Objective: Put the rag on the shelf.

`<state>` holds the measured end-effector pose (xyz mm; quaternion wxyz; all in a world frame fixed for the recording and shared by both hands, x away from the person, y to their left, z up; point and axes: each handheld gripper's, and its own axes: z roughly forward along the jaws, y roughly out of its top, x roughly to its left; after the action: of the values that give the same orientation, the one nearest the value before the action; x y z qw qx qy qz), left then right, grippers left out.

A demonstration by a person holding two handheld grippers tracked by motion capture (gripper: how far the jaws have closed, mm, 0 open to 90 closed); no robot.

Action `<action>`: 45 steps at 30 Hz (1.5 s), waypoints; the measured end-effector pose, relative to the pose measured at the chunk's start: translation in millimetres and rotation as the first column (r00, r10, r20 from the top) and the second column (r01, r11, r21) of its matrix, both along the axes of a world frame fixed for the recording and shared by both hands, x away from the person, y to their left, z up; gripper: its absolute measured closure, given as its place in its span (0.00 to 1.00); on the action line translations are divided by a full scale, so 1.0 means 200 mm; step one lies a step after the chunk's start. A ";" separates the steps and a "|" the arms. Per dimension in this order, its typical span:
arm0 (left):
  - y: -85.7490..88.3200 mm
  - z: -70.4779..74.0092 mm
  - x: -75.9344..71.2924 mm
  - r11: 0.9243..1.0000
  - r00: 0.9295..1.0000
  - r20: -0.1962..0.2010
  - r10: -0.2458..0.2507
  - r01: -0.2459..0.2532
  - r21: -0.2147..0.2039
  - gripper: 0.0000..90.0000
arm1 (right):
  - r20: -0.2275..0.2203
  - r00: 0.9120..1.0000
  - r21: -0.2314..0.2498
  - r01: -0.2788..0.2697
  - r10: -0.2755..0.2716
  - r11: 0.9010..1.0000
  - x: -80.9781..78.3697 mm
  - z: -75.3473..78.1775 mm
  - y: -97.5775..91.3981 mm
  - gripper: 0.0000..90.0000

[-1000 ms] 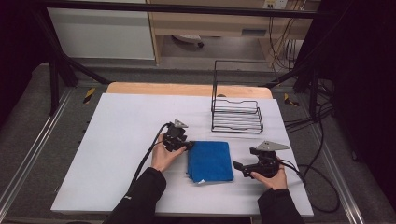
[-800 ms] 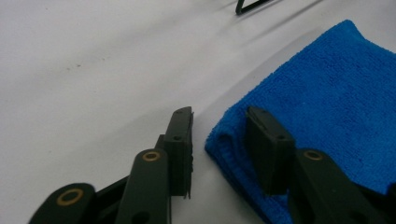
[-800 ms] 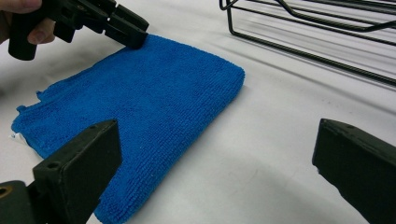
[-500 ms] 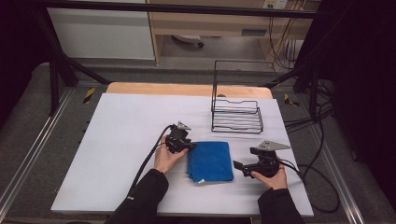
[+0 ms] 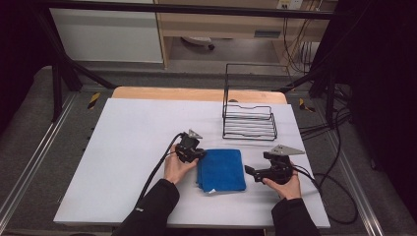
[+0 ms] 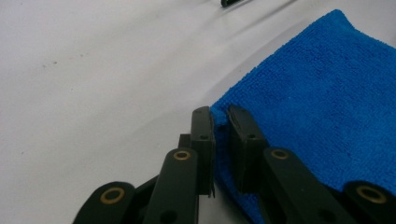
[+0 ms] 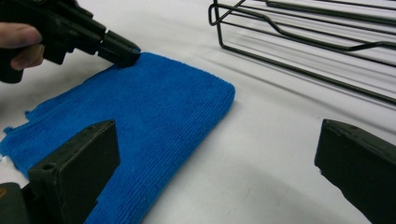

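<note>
Cloth (image 5: pixel 222 170) on table (image 5: pixel 128 132), between left gripper (image 5: pixel 201 155) and right gripper (image 5: pixel 247 170); wire rack (image 5: pixel 249 120) behind cloth.

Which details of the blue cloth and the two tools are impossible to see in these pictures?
- Blue cloth: its number of folded layers, too small in the high view.
- Left tool: cloth edge between the jaws; the jaws hide how deep it goes.
- Right tool: jaws wide apart, their tips cut off by the frame's bottom edge.

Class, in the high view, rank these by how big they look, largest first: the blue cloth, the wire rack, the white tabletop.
1. White tabletop
2. Wire rack and blue cloth: they look about alike, and the rack stands farther from the camera, so no ranking.
</note>
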<state>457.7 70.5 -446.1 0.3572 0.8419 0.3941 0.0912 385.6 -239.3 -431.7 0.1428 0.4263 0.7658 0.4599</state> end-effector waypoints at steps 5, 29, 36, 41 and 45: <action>0.00 0.00 0.00 1.000 1.000 0.001 0.001 -0.001 0.004 0.90 | -0.012 1.000 -0.012 -0.004 0.004 1.000 0.04 0.00 0.04 0.04; 0.02 -0.02 -0.01 0.999 1.000 0.028 -0.005 0.006 -0.033 0.91 | -0.124 0.992 -0.048 0.032 -0.038 0.998 0.35 -0.11 0.18 0.53; 0.02 -0.02 -0.01 0.999 0.999 0.030 -0.014 0.015 -0.029 0.91 | -0.149 0.989 -0.057 -0.007 -0.002 0.998 0.33 -0.12 0.19 0.70; 0.03 -0.03 -0.01 0.999 0.999 0.030 -0.020 0.021 -0.035 0.91 | -0.180 0.984 -0.033 -0.021 0.015 0.999 0.33 -0.12 0.20 0.83; 0.03 -0.03 0.00 0.999 0.999 0.030 -0.025 0.026 -0.039 0.91 | -0.188 0.982 -0.027 -0.030 0.024 0.999 0.33 -0.11 0.20 0.93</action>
<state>456.8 76.3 -451.3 0.3804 0.8383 0.3798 0.0912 451.7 -200.1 -454.5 0.0700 0.4553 0.7883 0.4080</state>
